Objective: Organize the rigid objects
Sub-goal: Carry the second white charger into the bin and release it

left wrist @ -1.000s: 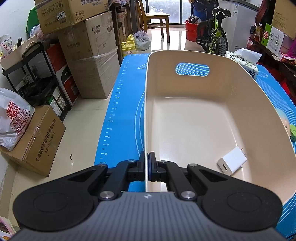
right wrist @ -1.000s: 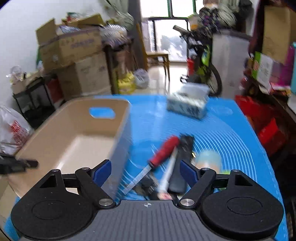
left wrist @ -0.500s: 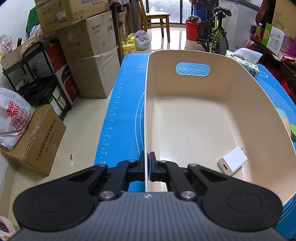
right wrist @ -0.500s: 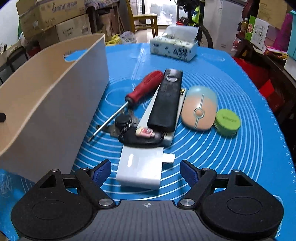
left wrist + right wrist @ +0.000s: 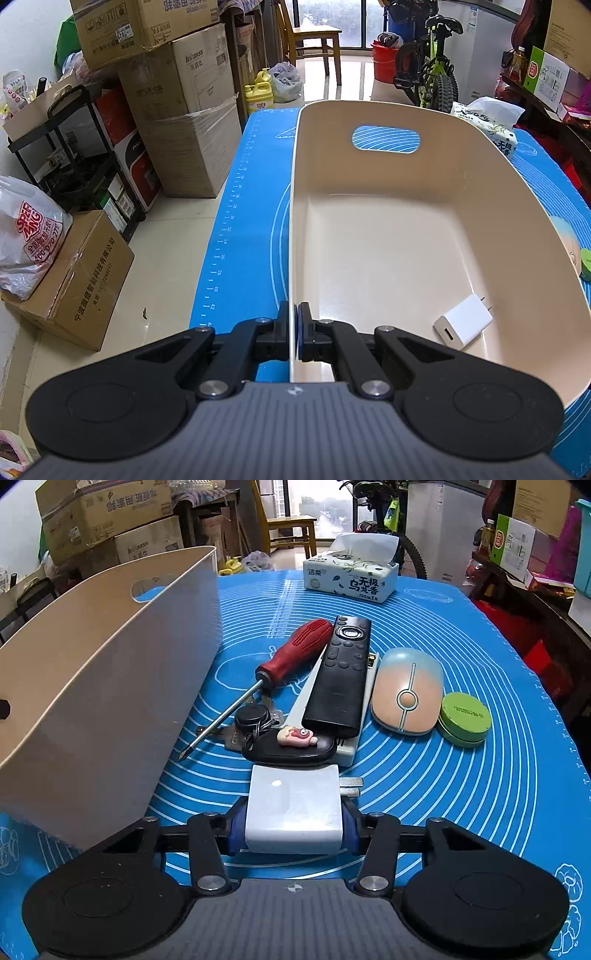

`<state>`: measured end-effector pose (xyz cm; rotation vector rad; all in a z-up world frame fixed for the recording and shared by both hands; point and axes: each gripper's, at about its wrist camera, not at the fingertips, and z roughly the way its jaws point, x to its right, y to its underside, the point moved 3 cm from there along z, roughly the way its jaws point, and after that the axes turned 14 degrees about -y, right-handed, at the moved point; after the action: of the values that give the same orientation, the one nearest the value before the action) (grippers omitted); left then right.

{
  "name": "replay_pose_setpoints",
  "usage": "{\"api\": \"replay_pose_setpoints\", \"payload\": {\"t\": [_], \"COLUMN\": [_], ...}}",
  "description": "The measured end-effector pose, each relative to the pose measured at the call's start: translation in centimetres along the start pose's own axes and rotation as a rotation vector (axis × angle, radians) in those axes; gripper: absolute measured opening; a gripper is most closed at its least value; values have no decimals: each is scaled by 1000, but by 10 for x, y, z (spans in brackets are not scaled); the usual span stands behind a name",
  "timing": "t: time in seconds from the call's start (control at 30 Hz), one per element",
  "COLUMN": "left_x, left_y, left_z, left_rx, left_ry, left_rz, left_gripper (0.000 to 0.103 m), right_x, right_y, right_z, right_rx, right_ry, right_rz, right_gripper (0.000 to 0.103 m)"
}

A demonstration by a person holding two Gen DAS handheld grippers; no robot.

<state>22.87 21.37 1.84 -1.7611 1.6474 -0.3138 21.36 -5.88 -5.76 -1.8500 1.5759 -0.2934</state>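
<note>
Cream plastic fills the left wrist view: the left gripper is clamped on the bin wall, unchanged from before, a small charger already inside. Over on the right wrist view, the right gripper, wide open half a second ago, now squeezes the white adapter on the mat; it should lift straight up to avoid snagging the key fob.

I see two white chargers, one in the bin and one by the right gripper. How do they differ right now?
The charger in the bin lies loose on the floor of the beige bin, touched by nothing; the charger on the mat is clamped between the right gripper fingers. The binned one lies diagonally with its prongs toward the bin's right wall; the gripped one's prongs stick out to the right over the blue mat. Both are white, boxy plug adapters.
</note>
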Motion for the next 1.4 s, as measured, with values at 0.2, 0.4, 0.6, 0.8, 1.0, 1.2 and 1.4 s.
{"api": "replay_pose_setpoints", "payload": {"t": [0.2, 0.4, 0.6, 0.8, 1.0, 1.2, 1.4], "left_x": [0, -1, -2, -2, -2, -3, -2], "left_y": [0, 0, 0, -1, -1, -1, -1], "left_z": [0, -1, -2, -2, -2, -2, 0], "left_rx": [0, 2, 0, -2, -2, -6, -10], "left_ry": [-1, -2, -1, -1, -1, -1, 0], "left_rz": [0, 1, -2, -3, -3, -4, -7], "left_gripper": [4, 3, 3, 3, 3, 3, 3], "right_x": [5, 6, -7, -29, -64, -115, -152], "right_y": [-3, -13, -36, -68, -95, -110, -118], "right_z": [-10, -38, -71, -97, -101, -83, -45], "right_rx": [31, 116, 211, 298, 335, 301, 226], "right_ry": [18, 26, 11, -16, -66, -135, -169], "right_rz": [22, 31, -24, -89, -176, -296, -360], "right_gripper": [55, 55, 55, 55, 55, 55, 55]}}
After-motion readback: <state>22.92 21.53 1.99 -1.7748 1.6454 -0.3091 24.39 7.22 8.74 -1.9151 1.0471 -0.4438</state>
